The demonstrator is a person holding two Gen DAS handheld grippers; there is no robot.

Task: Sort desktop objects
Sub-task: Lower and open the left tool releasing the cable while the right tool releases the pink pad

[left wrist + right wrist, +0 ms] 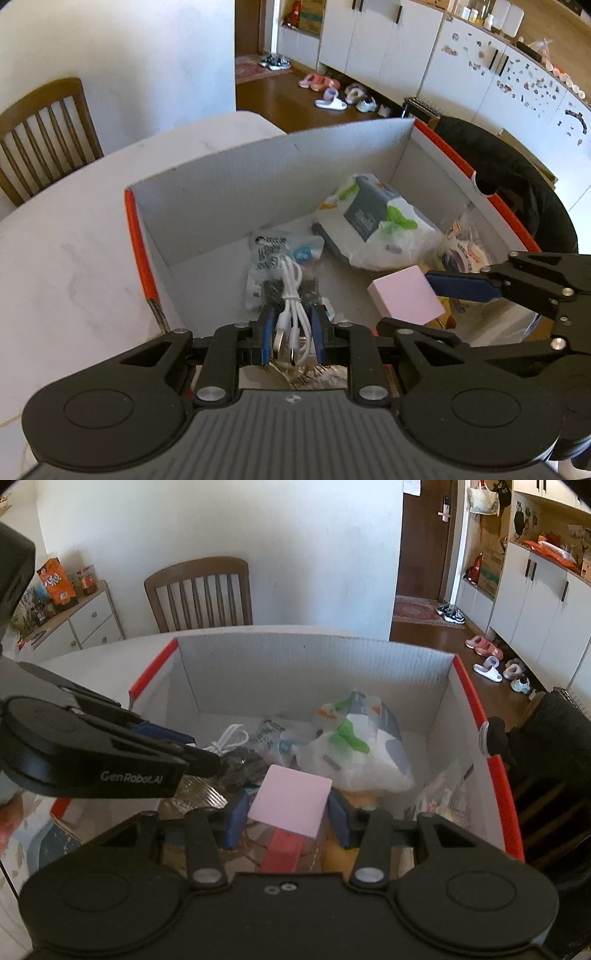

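Note:
A white cardboard box (221, 192) with orange edges stands on the white table; it also shows in the right wrist view (303, 664). My left gripper (292, 332) is shut on a coiled white USB cable (291, 295) over the box's near side. My right gripper (290, 812) is shut on a pink block (291, 801) above the box; that block also shows in the left wrist view (406, 295). In the box lie a tissue pack in a white bag (376, 221), a printed plastic packet (269, 254) and other packets (461, 251).
A wooden chair (199, 590) stands behind the table by the white wall. A black bag (517, 177) sits right of the box. A sideboard (74, 620) with jars stands at the left. Shoes (491, 661) lie on the wood floor by white cabinets.

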